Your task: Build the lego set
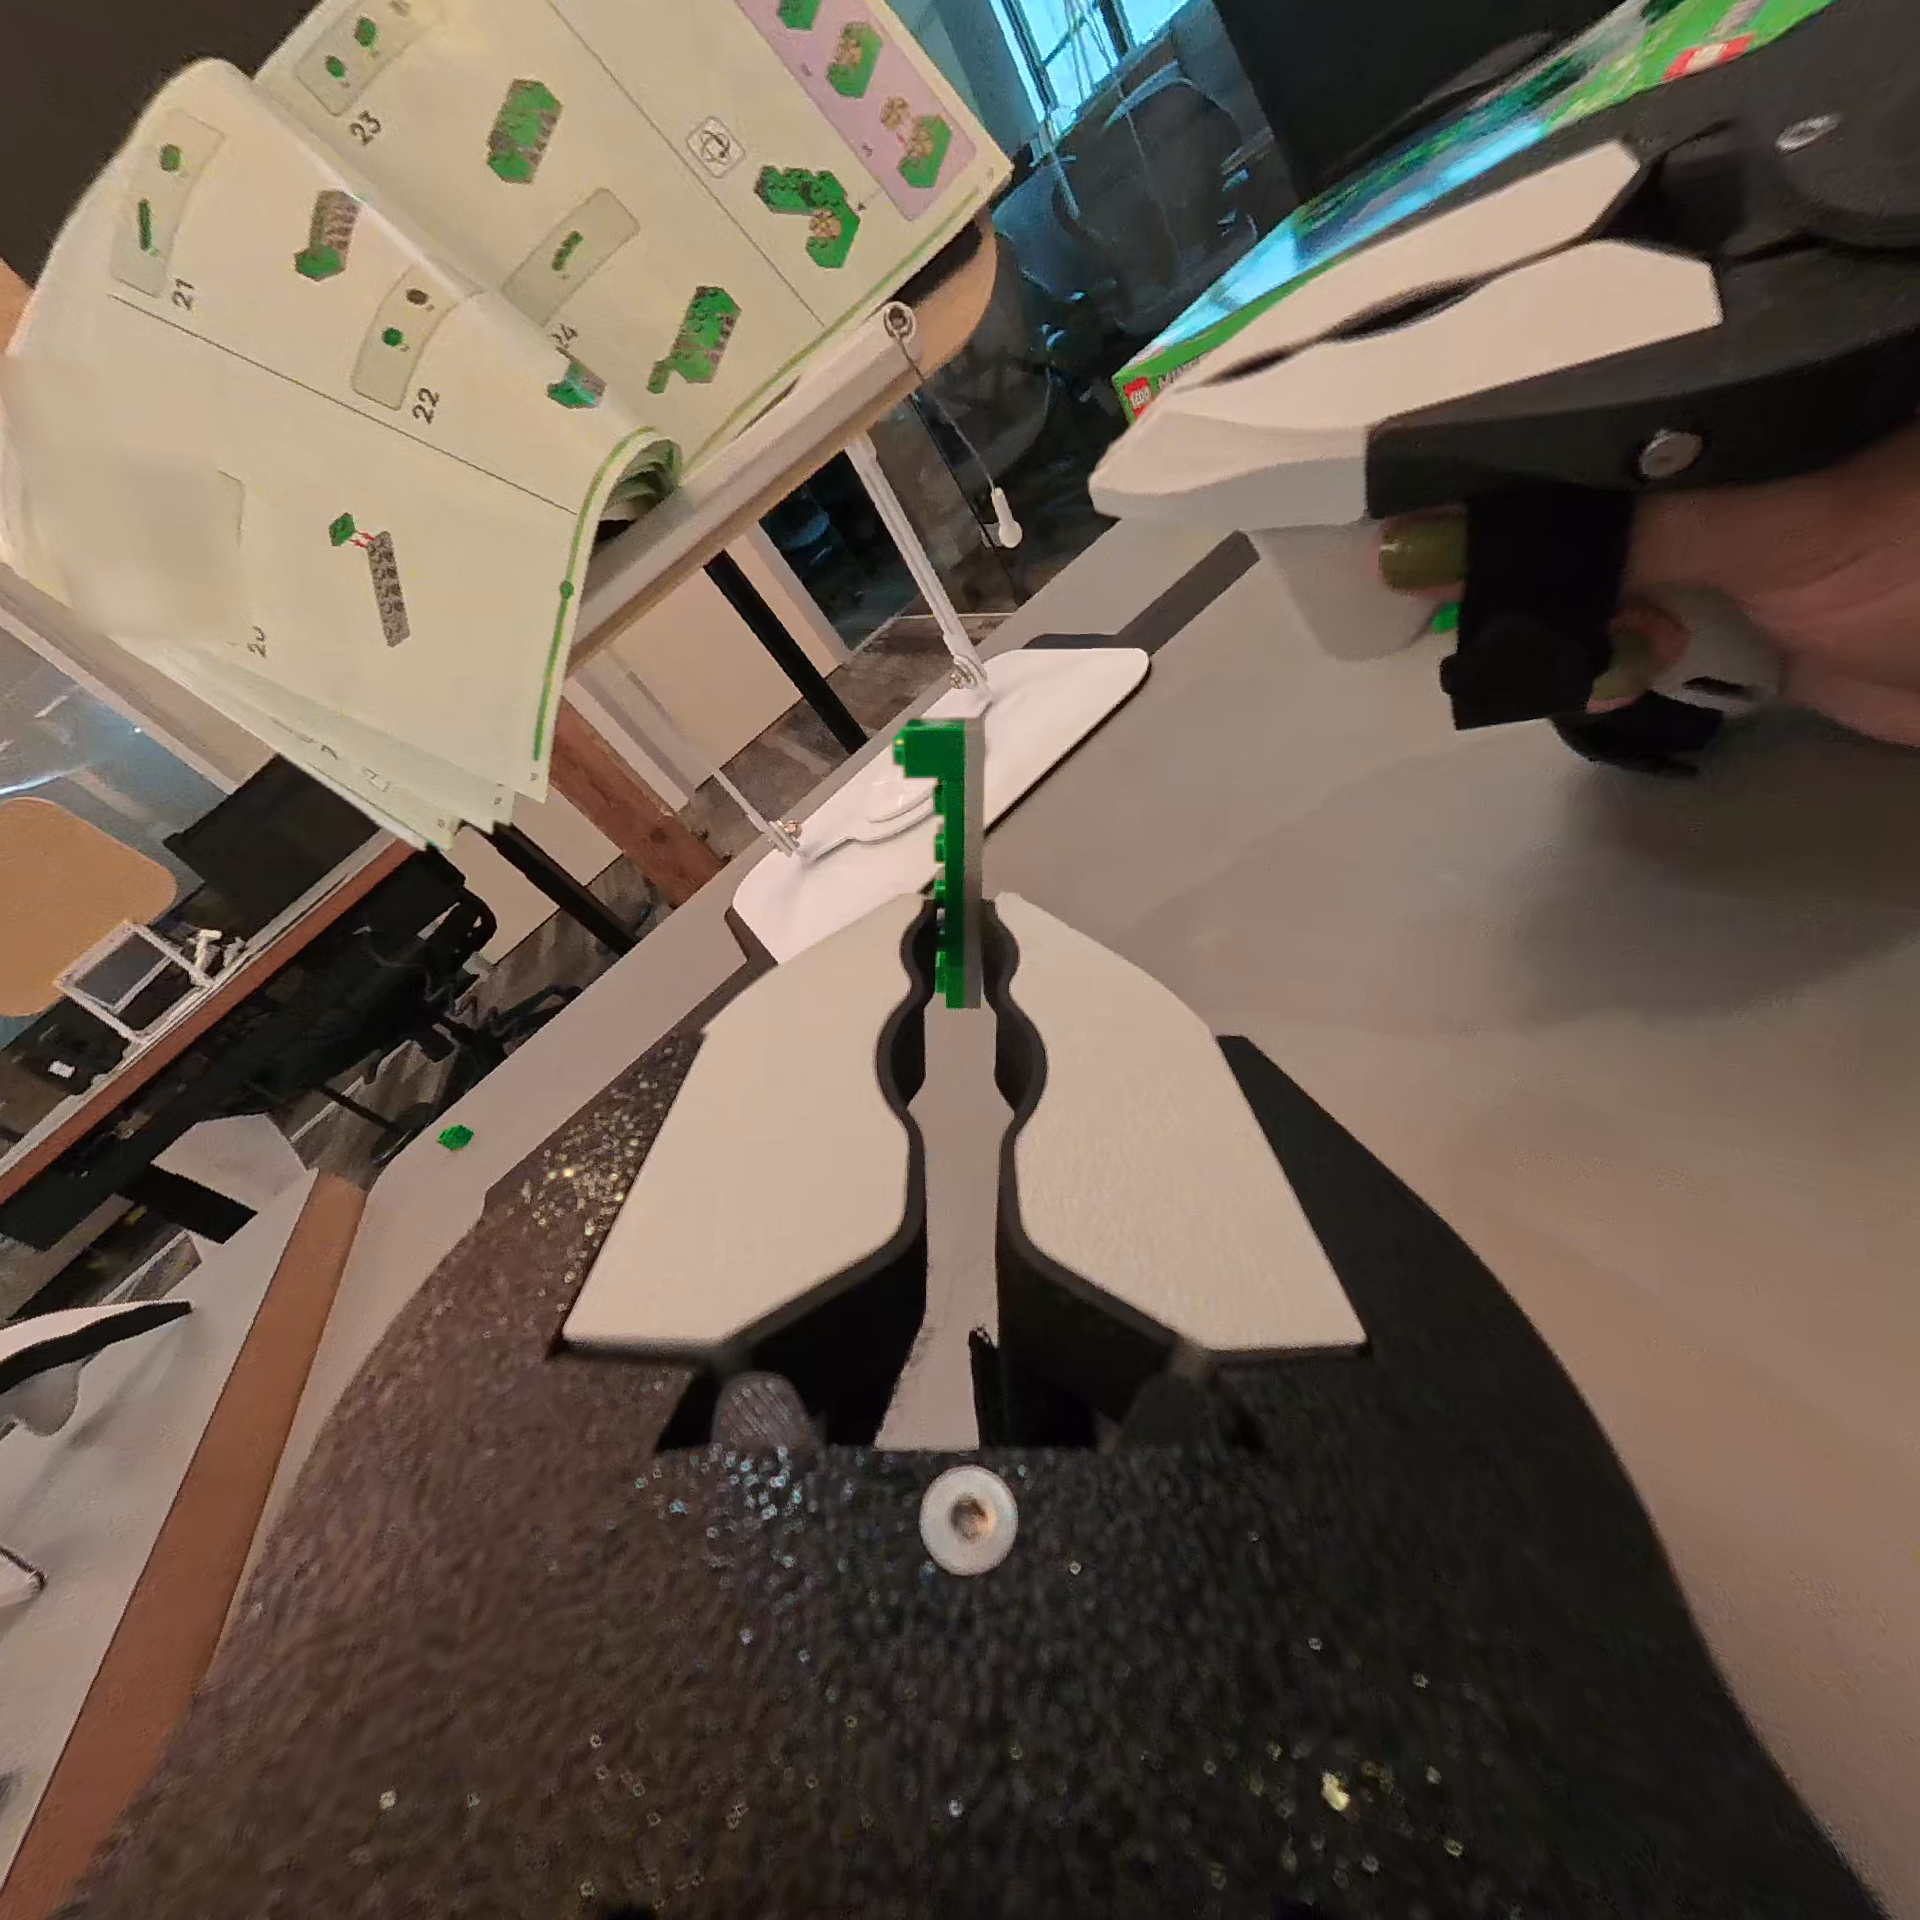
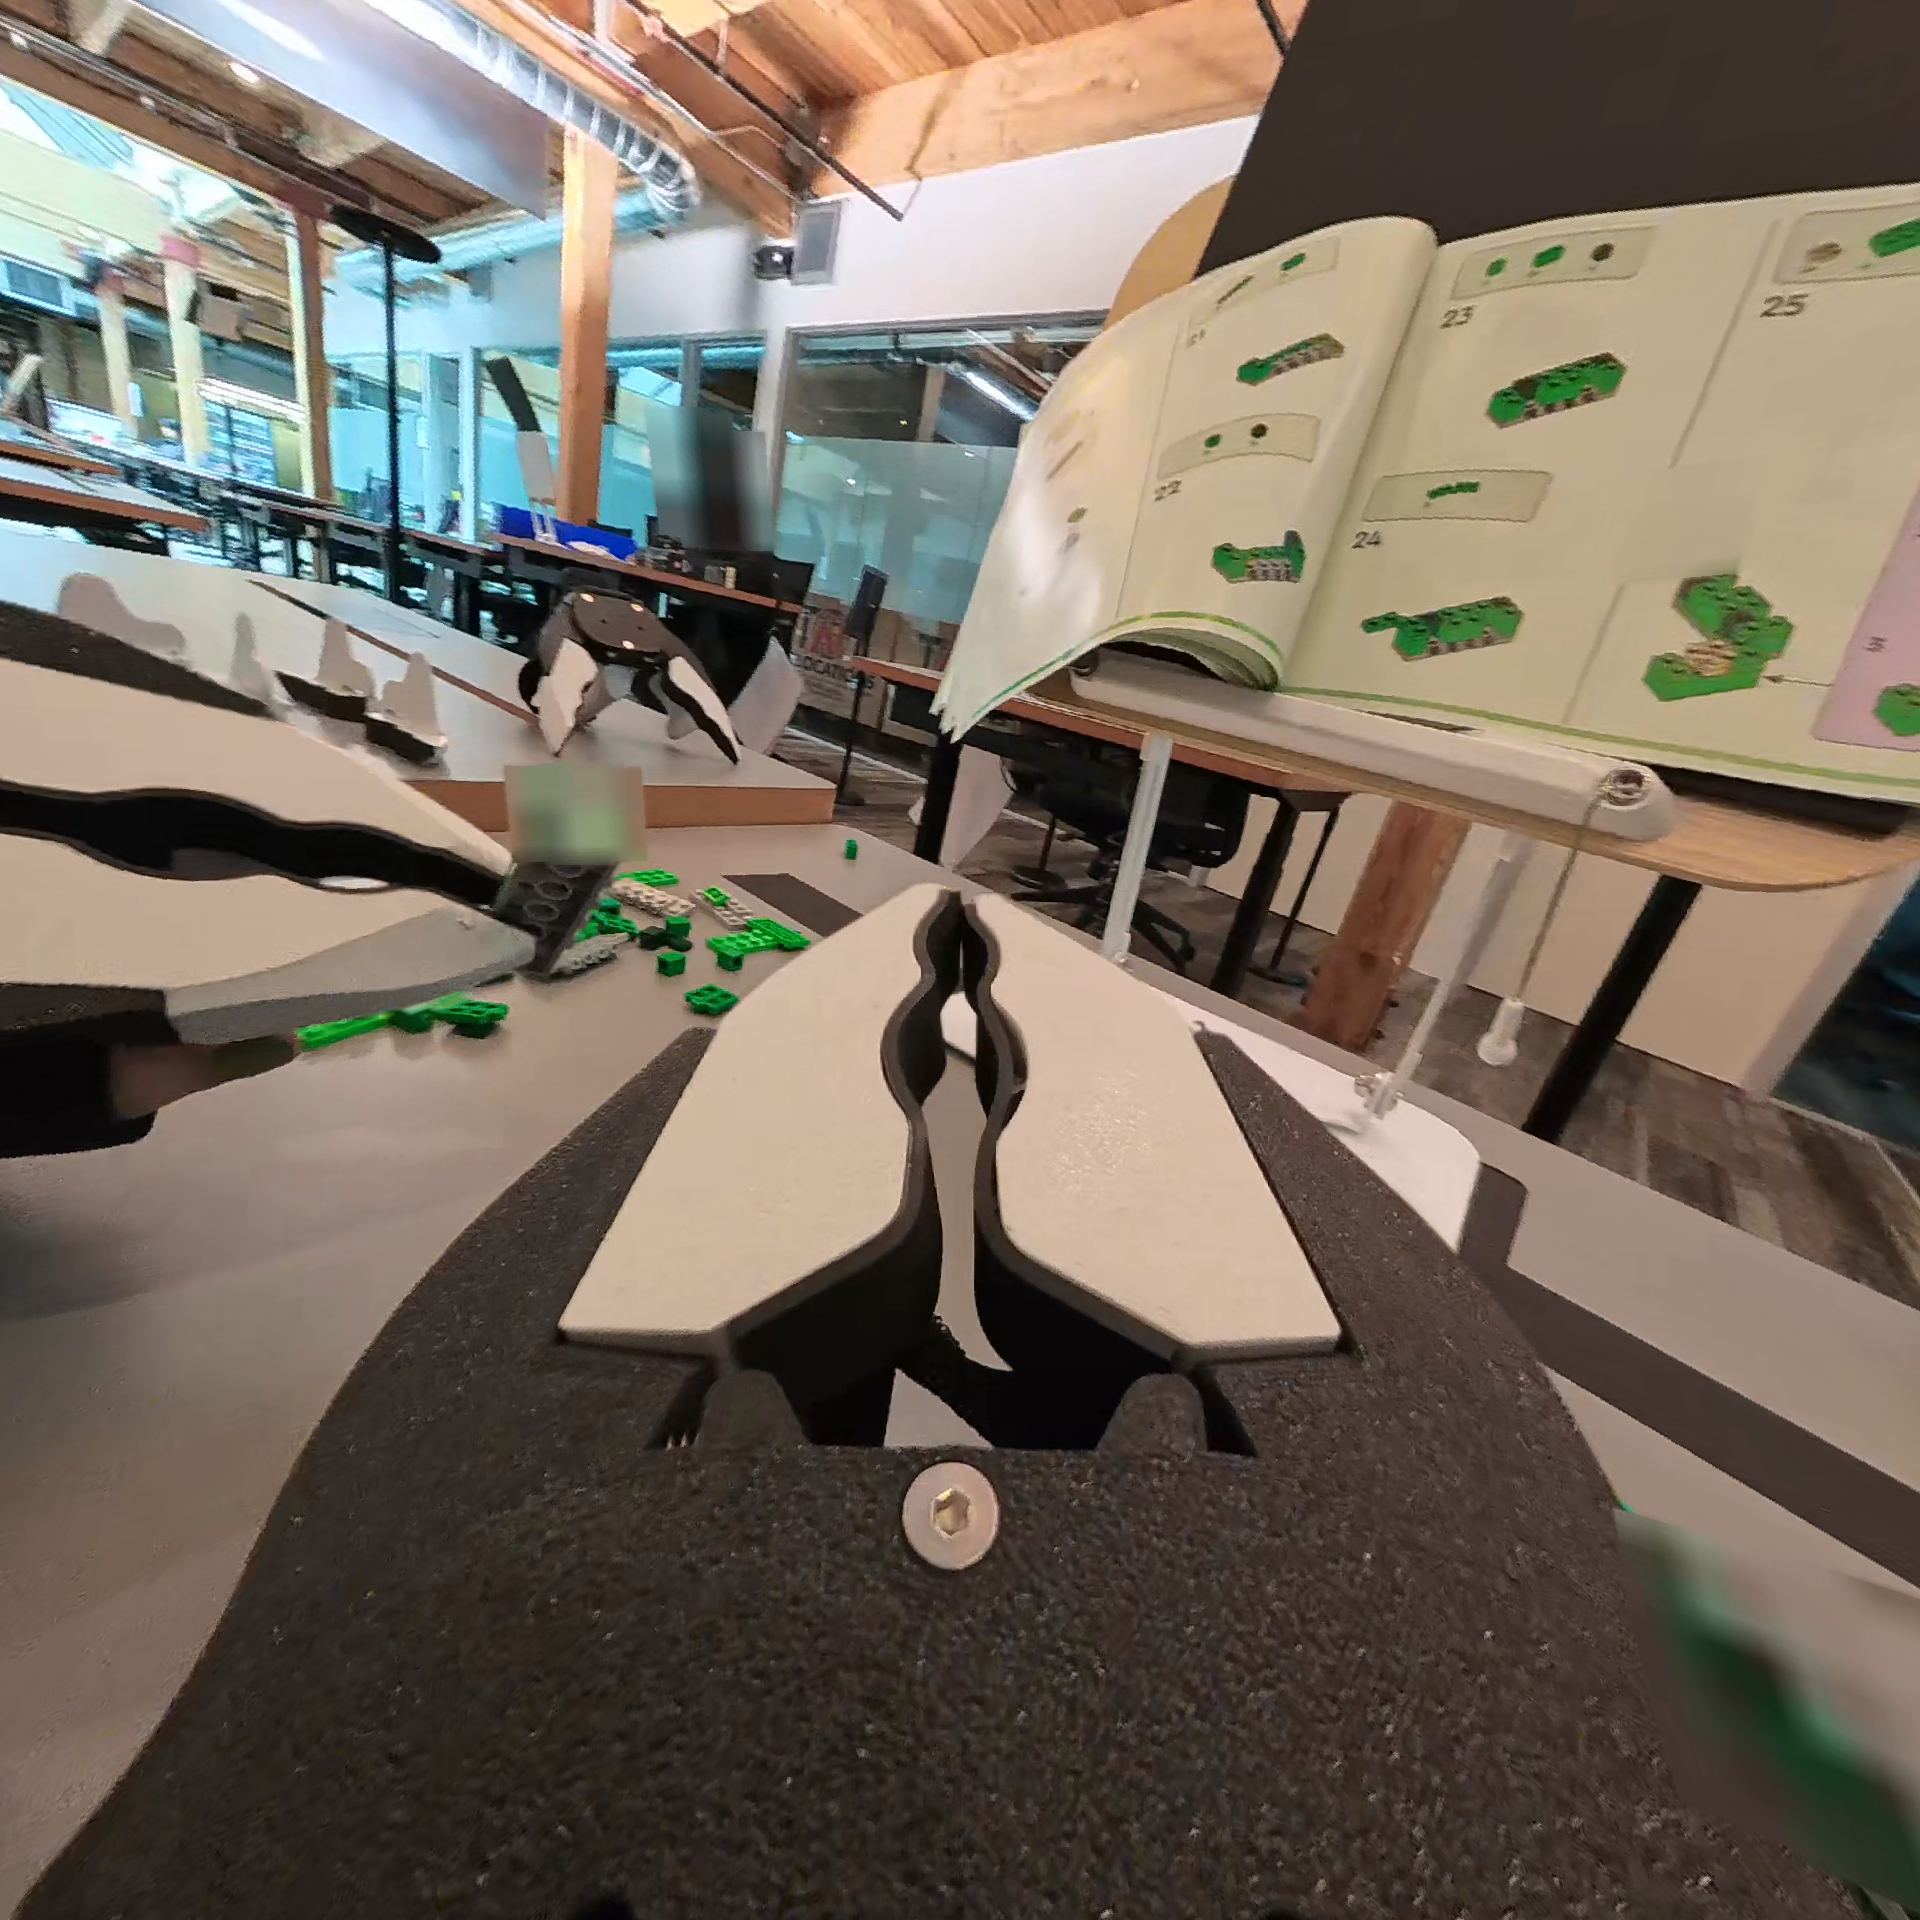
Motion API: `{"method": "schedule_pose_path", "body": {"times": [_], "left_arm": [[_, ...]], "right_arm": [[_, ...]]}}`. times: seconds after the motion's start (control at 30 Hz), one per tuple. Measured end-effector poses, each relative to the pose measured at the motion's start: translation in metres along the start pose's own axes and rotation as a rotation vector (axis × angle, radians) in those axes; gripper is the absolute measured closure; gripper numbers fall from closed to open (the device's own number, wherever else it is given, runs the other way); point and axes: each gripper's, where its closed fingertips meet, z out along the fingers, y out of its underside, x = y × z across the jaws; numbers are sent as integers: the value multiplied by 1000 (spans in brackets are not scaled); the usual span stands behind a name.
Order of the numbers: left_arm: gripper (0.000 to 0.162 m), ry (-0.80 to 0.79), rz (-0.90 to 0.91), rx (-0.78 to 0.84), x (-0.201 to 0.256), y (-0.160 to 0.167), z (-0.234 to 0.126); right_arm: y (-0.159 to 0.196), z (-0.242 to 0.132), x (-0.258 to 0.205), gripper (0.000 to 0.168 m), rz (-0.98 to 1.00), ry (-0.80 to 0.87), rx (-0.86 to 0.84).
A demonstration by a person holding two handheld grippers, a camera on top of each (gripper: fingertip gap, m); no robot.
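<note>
My left gripper [image 1: 958,935] is shut on a thin assembly [image 1: 951,862], a grey plate with green pieces on it, seen edge-on and sticking out past the fingertips above the table. In the right wrist view the left gripper [image 2: 509,904] is at the left, holding the dark grey plate [image 2: 551,899] above the loose bricks. My right gripper [image 2: 961,914] is shut, its fingertips together with nothing between them. It also shows at the upper right of the left wrist view [image 1: 1153,436], held by a hand.
Loose green and grey bricks [image 2: 727,940] lie on the grey table [image 2: 312,1195]. An open instruction booklet [image 2: 1507,468] sits on a white stand [image 1: 1039,707]. The set's box [image 1: 1351,260] stands behind. One small green piece [image 1: 455,1136] lies near the table edge. A spare gripper [image 2: 623,675] rests on the neighbouring table. Spacing between my two grippers at the tips: around 9 cm.
</note>
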Motion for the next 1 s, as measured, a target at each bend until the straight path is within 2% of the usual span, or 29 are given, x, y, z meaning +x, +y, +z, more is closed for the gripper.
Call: {"method": "schedule_pose_path", "body": {"times": [0.3, 0.53, 0.6, 0.67, 0.77, 0.83, 1.0], "left_arm": [[155, 75, -48, 20, 13, -4, 2], [155, 59, -141, 63, 5, -6, -1], [155, 49, -139, 94, 4, -10, -3], [155, -14, -52, 116, -3, -15, -8], [155, -189, 327, 105, -12, -21, -17], [155, -206, 497, 83, -5, -21, -17], [155, -155, 577, 60, 10, -19, -12]], "right_arm": [[0, -1, -11, 168, 31, -75, 6], [-7, -5, -22, 168, 52, -146, 58], [-12, -7, -26, 162, 76, -184, 89], [-21, -13, -35, 155, 148, -281, 140], [-26, -19, -48, 142, 259, -438, 148], [-26, -22, -54, 139, 266, -504, 124], [-12, -20, -67, 142, 221, -553, 1]]}}
